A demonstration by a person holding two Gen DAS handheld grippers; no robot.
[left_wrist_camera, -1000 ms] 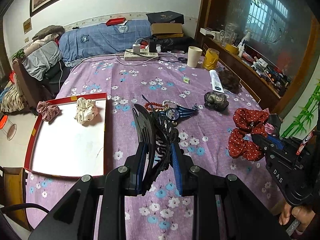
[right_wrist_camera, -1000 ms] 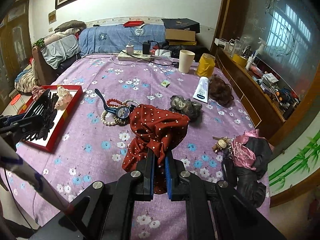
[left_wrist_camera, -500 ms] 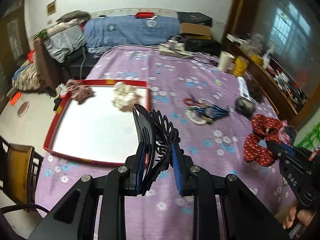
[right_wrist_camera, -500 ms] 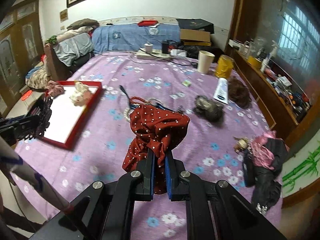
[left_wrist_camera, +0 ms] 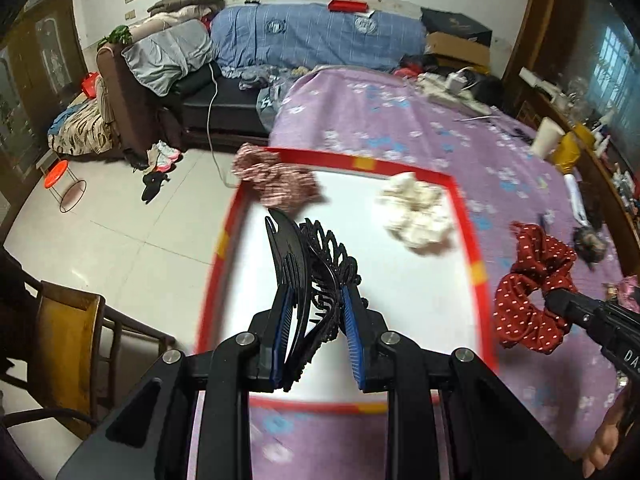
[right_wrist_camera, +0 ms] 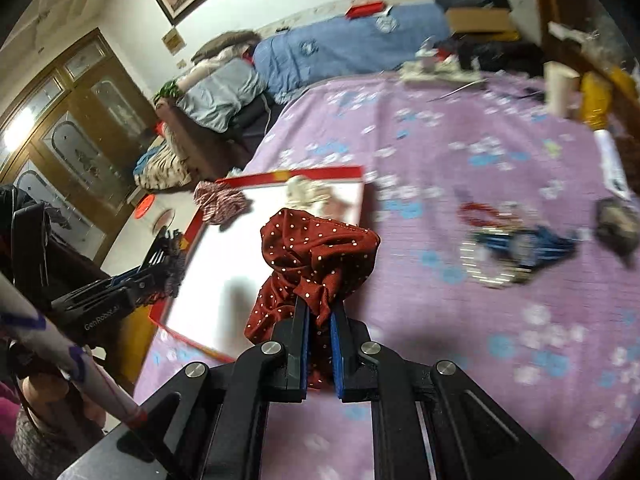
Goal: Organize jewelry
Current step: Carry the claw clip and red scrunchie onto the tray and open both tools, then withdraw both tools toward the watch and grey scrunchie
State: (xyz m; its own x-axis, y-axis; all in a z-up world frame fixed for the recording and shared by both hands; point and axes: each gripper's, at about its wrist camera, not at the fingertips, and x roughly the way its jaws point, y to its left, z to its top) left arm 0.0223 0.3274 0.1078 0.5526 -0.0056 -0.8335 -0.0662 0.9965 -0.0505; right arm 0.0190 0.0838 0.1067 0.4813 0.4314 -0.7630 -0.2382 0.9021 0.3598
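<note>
My left gripper (left_wrist_camera: 316, 312) is shut on a black hair claw clip (left_wrist_camera: 310, 268) and holds it above the near part of the red-rimmed white tray (left_wrist_camera: 472, 240). In the tray lie a cream scrunchie (left_wrist_camera: 416, 212) and a red checked scrunchie (left_wrist_camera: 276, 184). My right gripper (right_wrist_camera: 320, 320) is shut on a red polka-dot scrunchie (right_wrist_camera: 316, 256), held above the tray's right edge (right_wrist_camera: 320, 174); it also shows in the left wrist view (left_wrist_camera: 528, 292). The left gripper shows in the right wrist view (right_wrist_camera: 160, 268).
On the purple flowered tablecloth (right_wrist_camera: 460, 152) lie a blue watch with beads (right_wrist_camera: 516, 246) and a dark hair piece (right_wrist_camera: 616, 224). A cup (right_wrist_camera: 560, 88) and yellow jar (right_wrist_camera: 596, 96) stand at the far right. A wooden chair (left_wrist_camera: 72, 344) is left of the table.
Both grippers have swung left toward the tray, each still holding its item. The clip is now over the tray and the polka-dot scrunchie is at its right edge.
</note>
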